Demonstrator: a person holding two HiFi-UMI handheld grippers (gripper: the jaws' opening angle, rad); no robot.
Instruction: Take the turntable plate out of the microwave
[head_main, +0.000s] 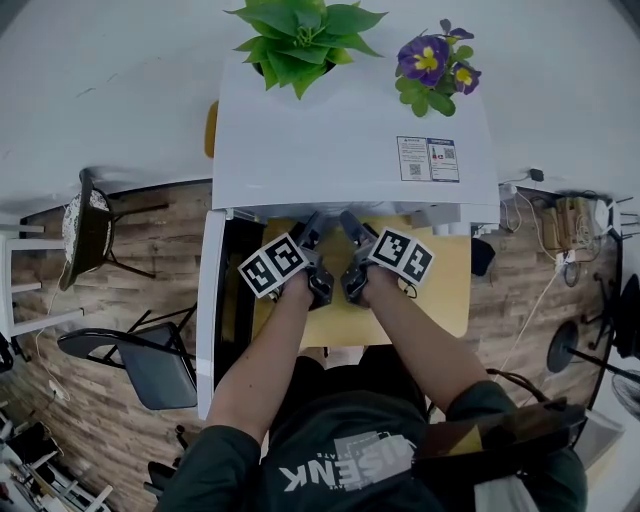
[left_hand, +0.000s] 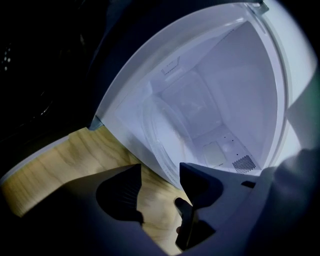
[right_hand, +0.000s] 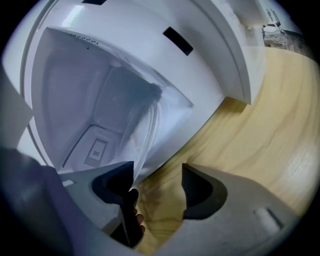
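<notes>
The microwave (head_main: 350, 130) shows a smooth white shell with a soft gloss, its cavity walls just as smooth and faintly shiny, and the turntable plate (left_hand: 165, 135) inside is clear, glossy glass. Under it the table (head_main: 450, 290) is pale wood, grain showing, satin-smooth. The left gripper (left_hand: 160, 167) and right gripper (right_hand: 158, 166) are matt grey plastic, the left one's dark pad finely ribbed.

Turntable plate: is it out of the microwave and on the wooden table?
No, the left gripper view shows the clear turntable plate lying on the floor inside the open microwave.
</notes>
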